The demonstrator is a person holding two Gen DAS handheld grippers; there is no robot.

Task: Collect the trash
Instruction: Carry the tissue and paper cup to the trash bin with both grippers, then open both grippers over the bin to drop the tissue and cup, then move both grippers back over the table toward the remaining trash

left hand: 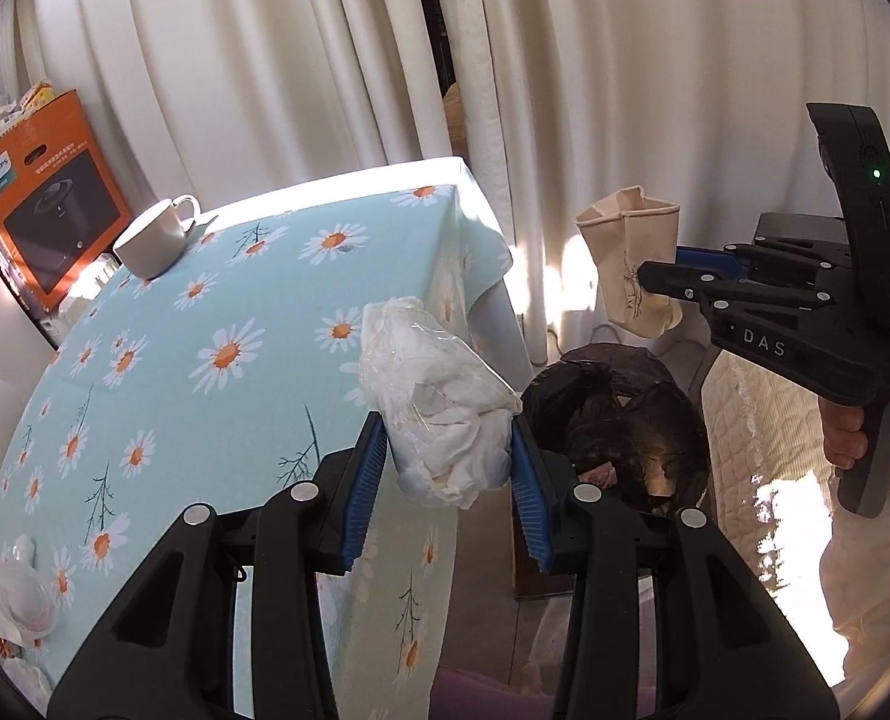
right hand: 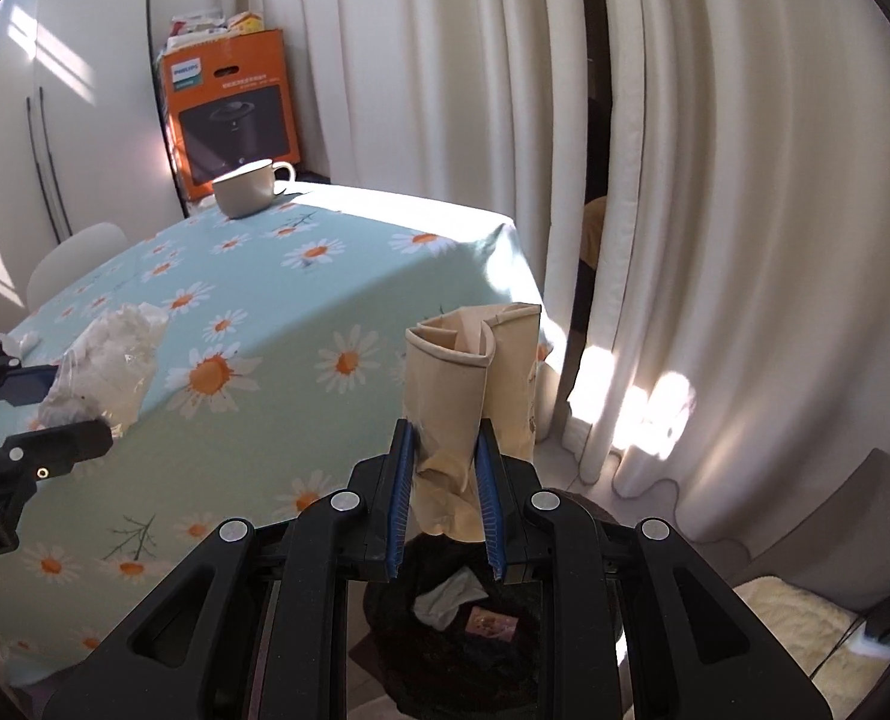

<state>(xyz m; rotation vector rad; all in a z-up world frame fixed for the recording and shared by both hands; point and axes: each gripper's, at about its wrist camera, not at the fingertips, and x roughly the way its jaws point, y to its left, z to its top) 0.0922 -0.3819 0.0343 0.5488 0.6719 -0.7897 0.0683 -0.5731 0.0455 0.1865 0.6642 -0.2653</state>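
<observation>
Left wrist view: the left gripper (left hand: 451,468) pinches a clear bag stuffed with white tissue (left hand: 438,408) between its blue pads, held past the table edge. To its right, the right gripper (left hand: 646,276) is clamped on a crushed beige paper cup (left hand: 628,258) (a hand (left hand: 847,438) grips its handle). Below both sits the black-lined trash bin (left hand: 619,420), open and unobstructed. On the daisy tablecloth (left hand: 204,312) remain a white mug (left hand: 153,237) and another tissue wad (left hand: 21,600); an orange box (left hand: 42,204) stands behind.
</observation>
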